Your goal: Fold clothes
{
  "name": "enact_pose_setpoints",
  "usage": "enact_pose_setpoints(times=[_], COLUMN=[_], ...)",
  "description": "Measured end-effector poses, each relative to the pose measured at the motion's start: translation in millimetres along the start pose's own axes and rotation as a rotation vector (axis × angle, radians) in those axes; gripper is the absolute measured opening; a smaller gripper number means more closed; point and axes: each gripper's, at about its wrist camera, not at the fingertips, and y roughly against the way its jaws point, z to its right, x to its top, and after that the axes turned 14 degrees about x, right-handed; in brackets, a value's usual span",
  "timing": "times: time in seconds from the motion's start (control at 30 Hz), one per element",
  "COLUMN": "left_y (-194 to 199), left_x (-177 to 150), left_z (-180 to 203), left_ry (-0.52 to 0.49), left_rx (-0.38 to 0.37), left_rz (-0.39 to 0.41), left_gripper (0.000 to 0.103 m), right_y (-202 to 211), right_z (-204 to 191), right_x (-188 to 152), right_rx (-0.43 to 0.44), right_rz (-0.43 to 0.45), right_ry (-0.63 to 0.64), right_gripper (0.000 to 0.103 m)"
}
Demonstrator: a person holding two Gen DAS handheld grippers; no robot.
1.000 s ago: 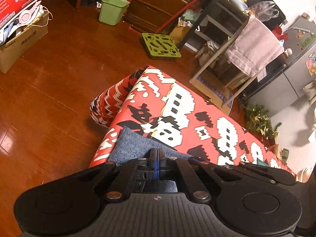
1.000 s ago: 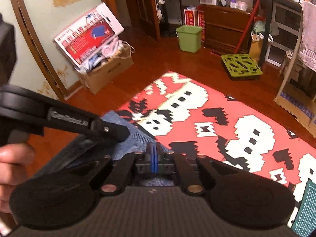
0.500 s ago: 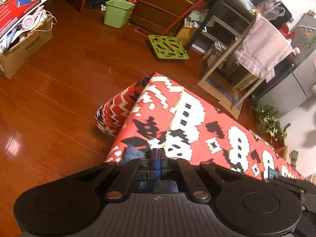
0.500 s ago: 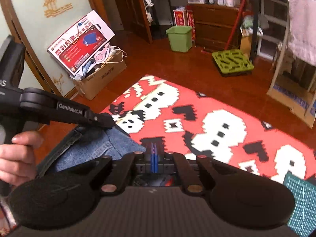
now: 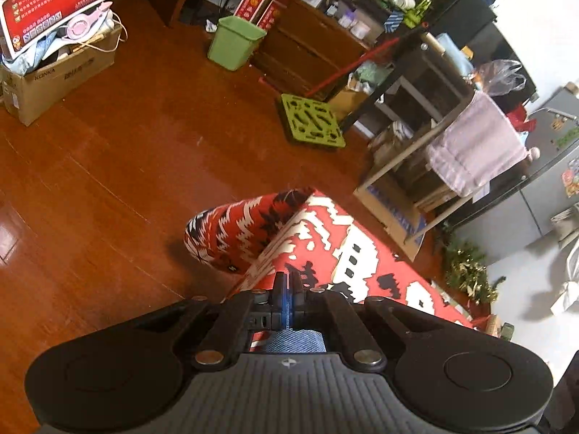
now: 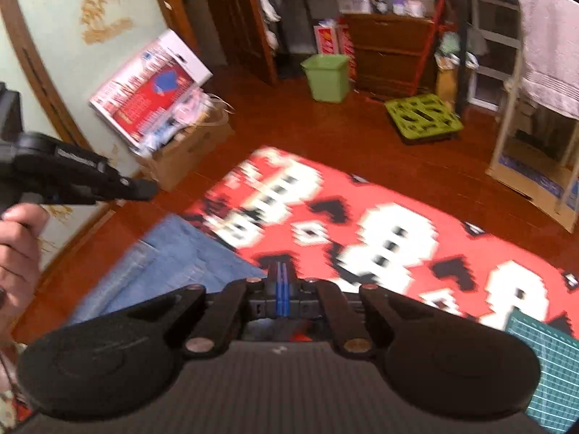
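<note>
Both clamped tight, pad against pad: left gripper (image 5: 286, 289) held up in a hand (image 6: 18, 231) off the left edge of the red patterned cloth (image 6: 380, 217), right gripper (image 6: 282, 285) low over that cloth, neither visibly pinching fabric, though blur forbids certainty. Denim garment (image 6: 173, 253) spread flat at the cloth's near-left corner, long axis running from near-left toward far-right, just left of the right gripper and below the left one, so within reach of either. Near end cut off by both tool bodies; kind of garment and number of folds impossible to make out.
</note>
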Motion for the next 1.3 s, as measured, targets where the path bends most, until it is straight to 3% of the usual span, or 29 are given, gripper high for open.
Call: enact_pose_setpoints(times=[0.2,0.37,0.63,0.83,0.93,1.03,1.2,1.23,1.3], left_y=[2,-16,-33,-16,4,24,41,41,38], left_x=[-15,-24,-27,-21,-28,-43,-75,-80,-86], left_z=[-2,14,31,19,10,-2,-17,-19,-22], left_ry=[-0.021,-0.090,-0.192,-0.125,-0.092,-0.034,0.040,0.051,0.075], left_rx=[-0.066,-0.034,0.041,0.005,-0.007,-0.019,-0.044,-0.059,-0.085], left_rz=[-0.037,-0.061,-0.030,-0.032,-0.034,-0.050,-0.068,-0.070,-0.078], left_gripper=[0.001,0.001,0.003,0.002,0.002,0.004,0.004,0.007,0.020], right_y=[-28,-59,-81,-78,-70,-63,-53,-51,-49], right_z=[-41,-66,-62,-58,-59,-68,-85,-88,-91], right_x=[6,1,2,13,14,6,-6,-8,-13], right_rx=[0.072,0.083,0.080,0.053,0.065,0.061,0.054,0.052,0.044], right_rz=[-0.039,-0.095,-0.097,-0.079,-0.088,-0.099,-0.119,-0.123,-0.128], right_ry=[0.026,0.039,0.006,-0.039,-0.049,-0.033,-0.007,-0.002,-0.004], right_gripper=[0.002,0.001,0.000,0.001,0.008,0.008,0.030,0.038,0.040])
